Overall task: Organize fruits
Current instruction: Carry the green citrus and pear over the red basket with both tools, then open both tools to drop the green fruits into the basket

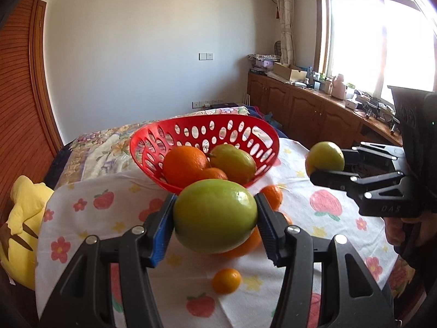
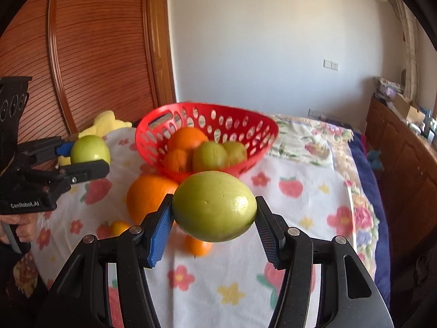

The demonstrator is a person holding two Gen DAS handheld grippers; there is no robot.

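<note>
Fruits: two green fruits held off the cloth, in front of the red basket [image 1: 153, 139].
Left gripper [image 1: 215, 216]: clamped on a green fruit [image 1: 215, 214], for basket transfer.
Right gripper [image 2: 214, 207]: clamped on another green fruit [image 2: 214, 205].
Basket: already holds oranges and green fruit.

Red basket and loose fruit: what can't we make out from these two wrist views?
- Red basket contents: left wrist view, near wall hides the lower fruit; count unclear.
- Same basket: right wrist view, motion blur smears the fruit.
- Large orange: left wrist view, mostly hidden behind the green fruit held by the left gripper.
- Small orange: right wrist view, partly hidden behind the right gripper's green fruit.
</note>
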